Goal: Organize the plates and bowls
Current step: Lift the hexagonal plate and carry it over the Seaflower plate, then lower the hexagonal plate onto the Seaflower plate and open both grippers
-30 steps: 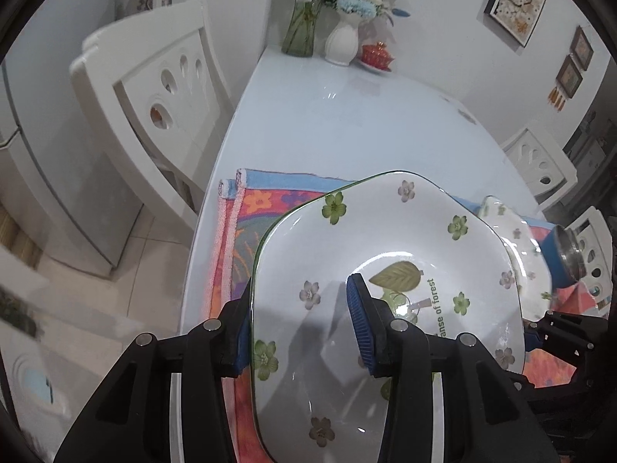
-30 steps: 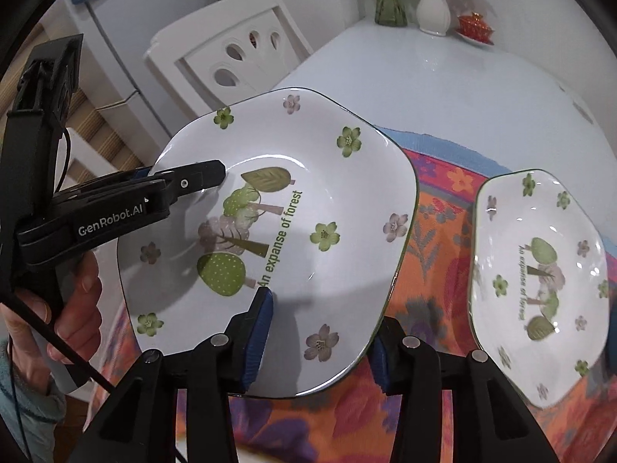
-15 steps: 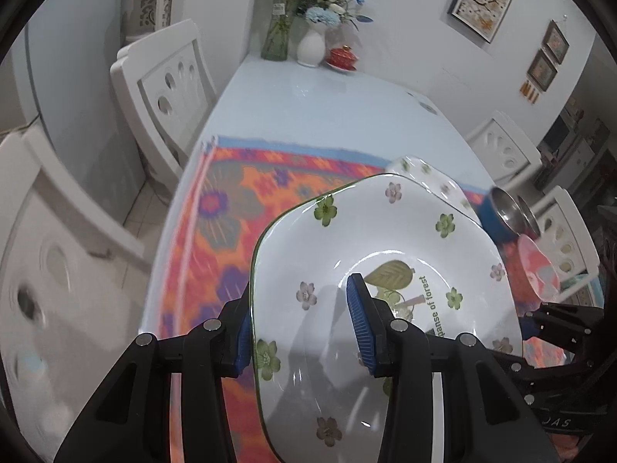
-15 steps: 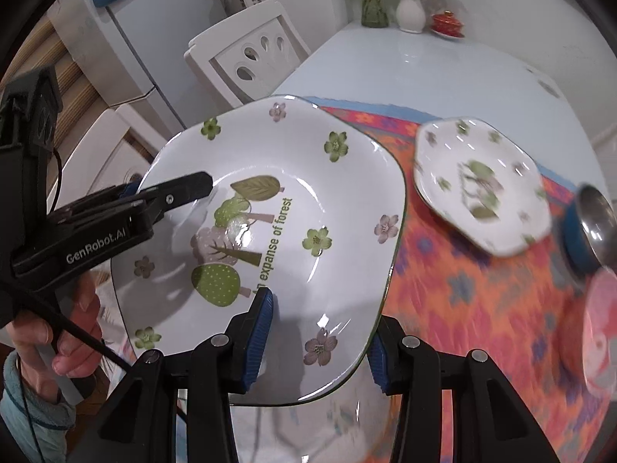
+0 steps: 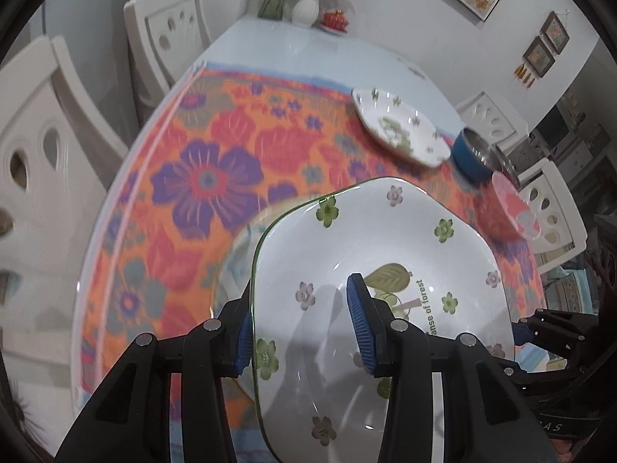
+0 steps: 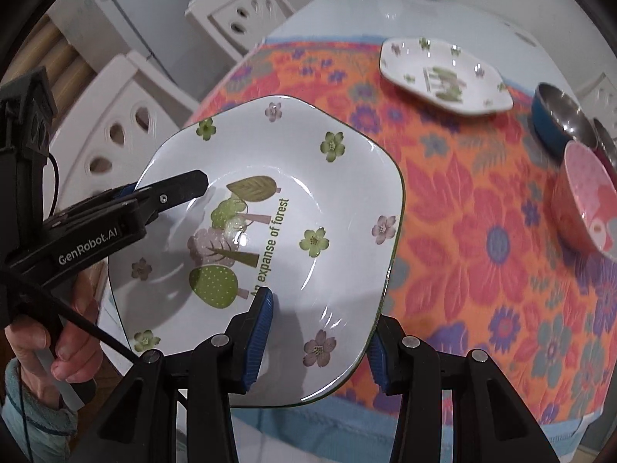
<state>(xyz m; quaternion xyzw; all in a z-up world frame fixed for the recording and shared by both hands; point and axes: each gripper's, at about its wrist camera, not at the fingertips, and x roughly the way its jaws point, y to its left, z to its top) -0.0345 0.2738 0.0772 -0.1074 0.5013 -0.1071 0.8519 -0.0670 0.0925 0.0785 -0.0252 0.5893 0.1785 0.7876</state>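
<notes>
Above tablecloth [image 6: 482, 254], plate [image 6: 270, 231] rim between both tongs

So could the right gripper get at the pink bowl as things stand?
Probably not yet. The right gripper is shut on the large plate, which the left gripper also clamps. The pink bowl sits unobstructed on the floral cloth, but the gripper must release first.

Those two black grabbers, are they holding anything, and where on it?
Yes: the big plate, lifted over the tablecloth. The left gripper pinches one rim and the right gripper another, each with one finger on the plate's face.
</notes>
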